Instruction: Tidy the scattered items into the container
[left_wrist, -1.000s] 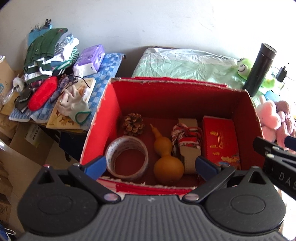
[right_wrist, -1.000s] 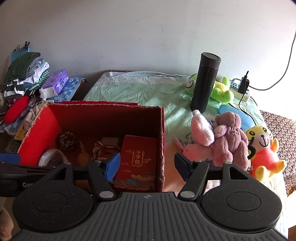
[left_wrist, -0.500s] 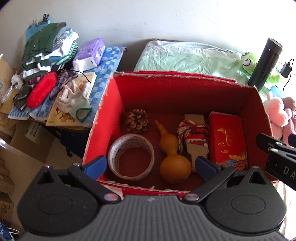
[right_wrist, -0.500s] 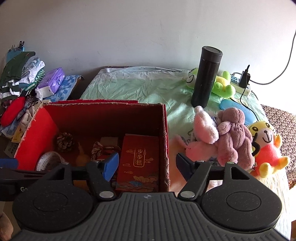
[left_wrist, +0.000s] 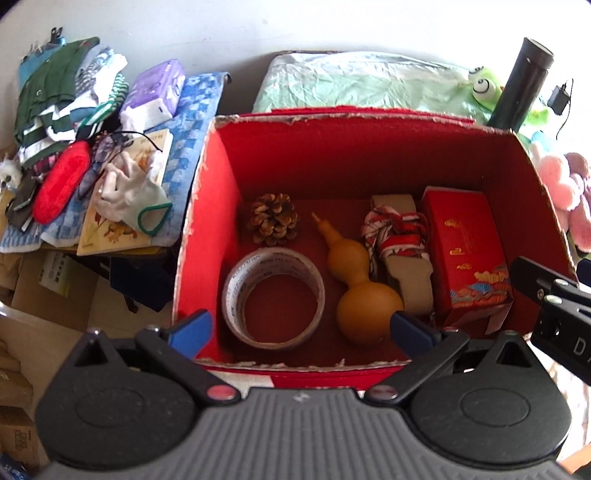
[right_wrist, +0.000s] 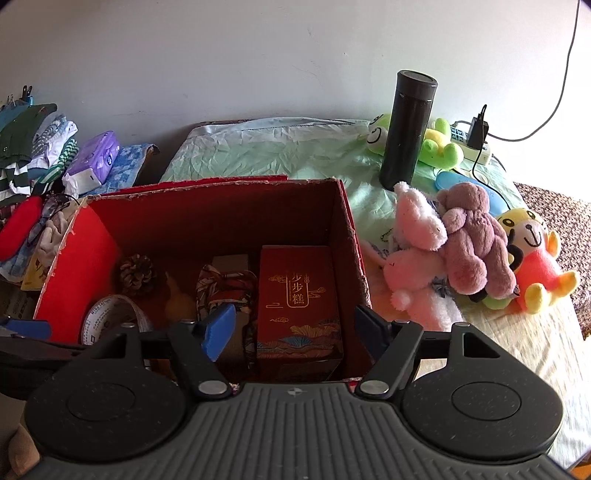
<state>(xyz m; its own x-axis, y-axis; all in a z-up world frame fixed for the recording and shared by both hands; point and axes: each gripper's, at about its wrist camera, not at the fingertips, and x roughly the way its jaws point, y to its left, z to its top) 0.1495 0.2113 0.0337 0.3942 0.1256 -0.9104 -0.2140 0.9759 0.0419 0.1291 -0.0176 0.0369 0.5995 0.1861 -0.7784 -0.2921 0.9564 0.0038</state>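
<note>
Both views have crept closer over the red box (left_wrist: 369, 122). Left gripper (left_wrist: 299, 328) and right gripper (right_wrist: 293, 326) hang spread apart, empty. Inside, tape roll (left_wrist: 275, 297), gourd (left_wrist: 360, 284) and gift box (right_wrist: 299, 299) lie packed along its floor, so I judge the tidying nearly done.

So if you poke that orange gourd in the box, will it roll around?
Probably a little. The gourd lies on its side with two round bulbs, so it would likely rock or roll in a curve. The tape roll and ribbon card close beside it should stop it. Its smooth skin looks slippery.

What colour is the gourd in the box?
Golden orange-brown; the gourd shows best in the left wrist view.
</note>
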